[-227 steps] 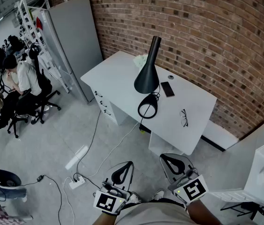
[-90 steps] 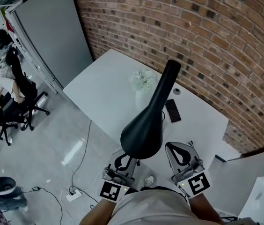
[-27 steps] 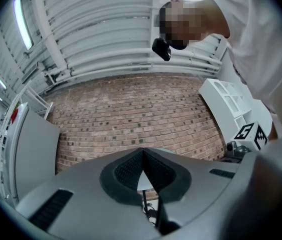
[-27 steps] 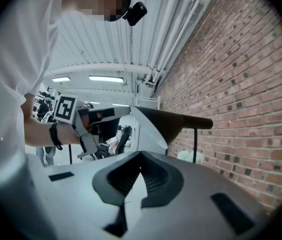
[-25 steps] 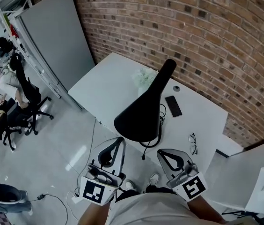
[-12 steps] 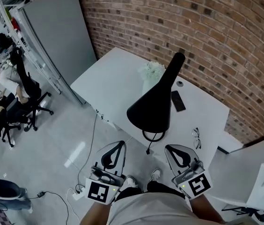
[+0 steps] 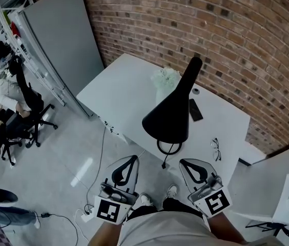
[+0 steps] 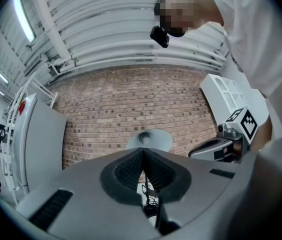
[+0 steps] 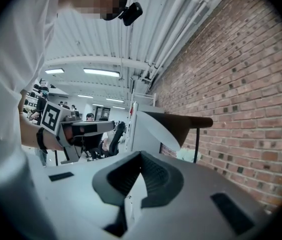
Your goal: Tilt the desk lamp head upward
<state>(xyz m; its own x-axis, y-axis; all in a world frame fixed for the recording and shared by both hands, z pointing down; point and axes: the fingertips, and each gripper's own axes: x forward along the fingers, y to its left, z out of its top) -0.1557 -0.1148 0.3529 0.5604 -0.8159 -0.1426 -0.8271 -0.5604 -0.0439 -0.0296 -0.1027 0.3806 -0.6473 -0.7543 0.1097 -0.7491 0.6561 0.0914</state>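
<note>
While under lamp (image 7: pixel 168 118), white desk (image 7: pixel 123 94), brick wall (image 7: pixel 236 29).

the lamp head (image 7: pixel 167 118) is matt black outside, smooth and pale inside, and the worktop (image 7: pixel 119 88) is smooth white with a faint sheen. the left claw (image 7: pixel 132 159) and right claw (image 7: pixel 182 162) look like matt grey plastic, with dark ribbed pads (image 8: pixel 131 169). the brick wall (image 7: pixel 226 29) is rough, and the grey floor (image 7: pixel 67 152) is glossy enough to reflect light.
</note>
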